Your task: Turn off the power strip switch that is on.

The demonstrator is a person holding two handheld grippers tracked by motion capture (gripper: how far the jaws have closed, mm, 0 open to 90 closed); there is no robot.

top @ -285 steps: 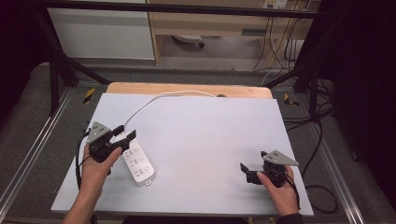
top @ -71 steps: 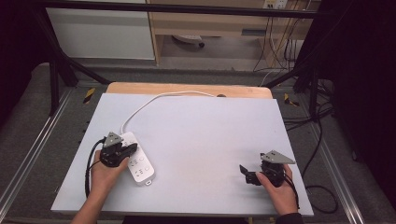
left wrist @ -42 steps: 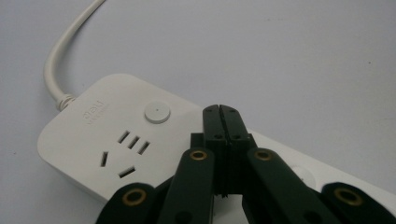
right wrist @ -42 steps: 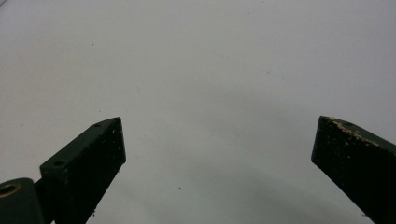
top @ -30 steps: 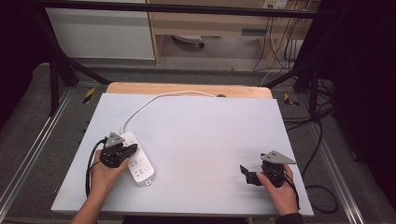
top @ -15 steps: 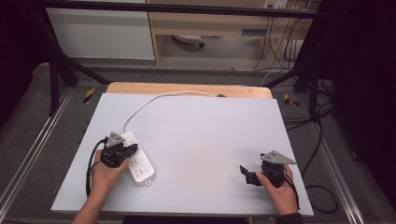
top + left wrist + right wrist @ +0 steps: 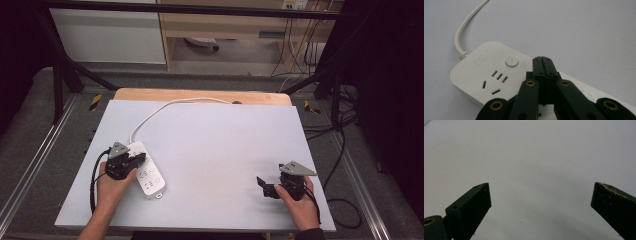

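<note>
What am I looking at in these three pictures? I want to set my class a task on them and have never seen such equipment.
A person sits at a grey table with a hand-held two-jaw gripper in each hand. One camera looks down from above; the other two ride on the grippers. A white power strip lies on the table, its cord running to the far edge. The left gripper, jaws shut with nothing between them, sits over the strip near its round button. The right gripper stands open above bare table, holding nothing.

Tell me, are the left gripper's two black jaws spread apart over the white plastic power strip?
No, the left gripper has its jaws pressed flat together with nothing between them, poised above the white plastic power strip near its round button.
</note>
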